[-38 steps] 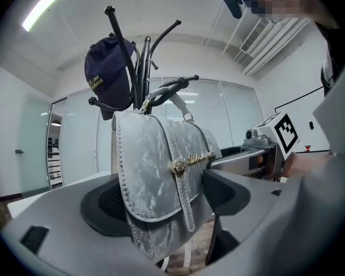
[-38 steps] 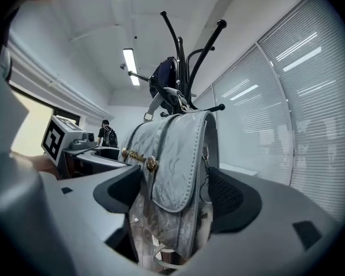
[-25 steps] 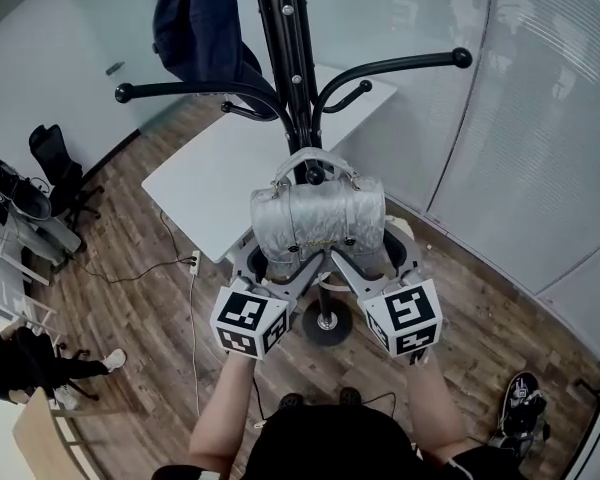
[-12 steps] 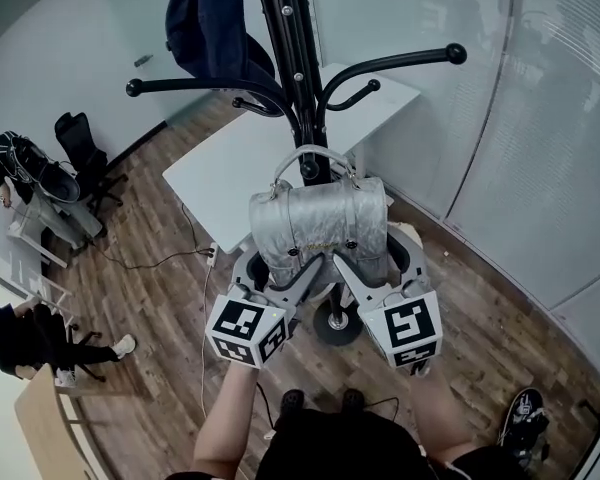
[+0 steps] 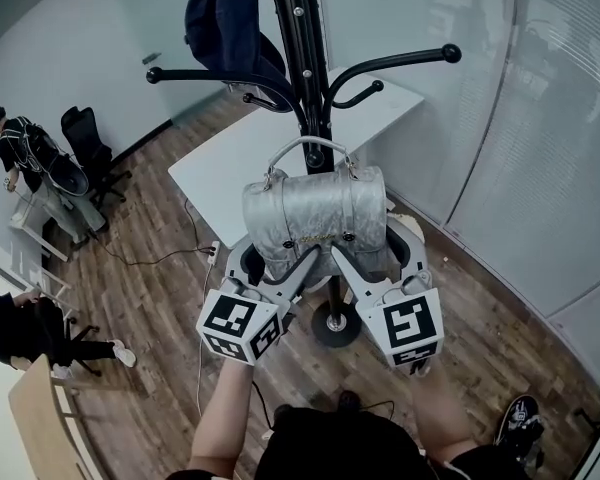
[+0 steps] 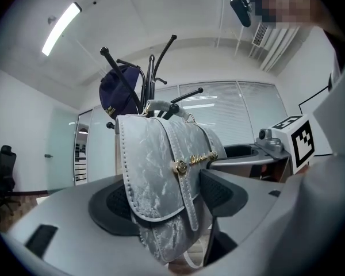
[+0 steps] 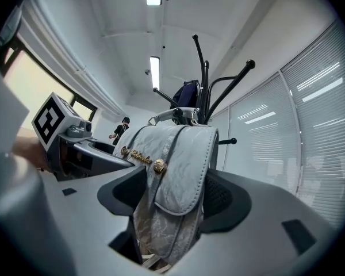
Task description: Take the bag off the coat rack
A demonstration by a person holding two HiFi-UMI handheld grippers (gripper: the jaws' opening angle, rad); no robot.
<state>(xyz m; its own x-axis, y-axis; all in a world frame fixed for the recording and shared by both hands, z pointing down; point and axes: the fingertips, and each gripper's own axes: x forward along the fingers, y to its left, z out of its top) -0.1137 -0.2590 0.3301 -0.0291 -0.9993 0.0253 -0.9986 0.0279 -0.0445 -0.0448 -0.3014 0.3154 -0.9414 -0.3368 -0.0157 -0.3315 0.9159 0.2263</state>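
A silver quilted bag (image 5: 315, 213) with a gold clasp hangs in front of the black coat rack (image 5: 305, 58), its handle (image 5: 308, 143) looped at the pole. My left gripper (image 5: 272, 253) takes the bag's left end and my right gripper (image 5: 378, 248) its right end, both from below. In the left gripper view the bag (image 6: 155, 165) fills the gap of the left gripper (image 6: 169, 200), pads against its sides. The right gripper (image 7: 172, 197) is still closing, pads pressing the bag (image 7: 172, 171). Whether the handle still rests on a hook is hidden.
A dark navy garment (image 5: 225, 23) hangs on an upper hook. A white table (image 5: 240, 168) stands behind the rack, and the rack's round base (image 5: 330, 328) is on the wood floor below. People (image 5: 20, 148) and a chair (image 5: 90, 148) are at the far left. Glass walls (image 5: 540, 168) close the right side.
Both pairs of jaws have narrowed onto the bag's ends. The bag and its handle have risen slightly along the rack's pole.
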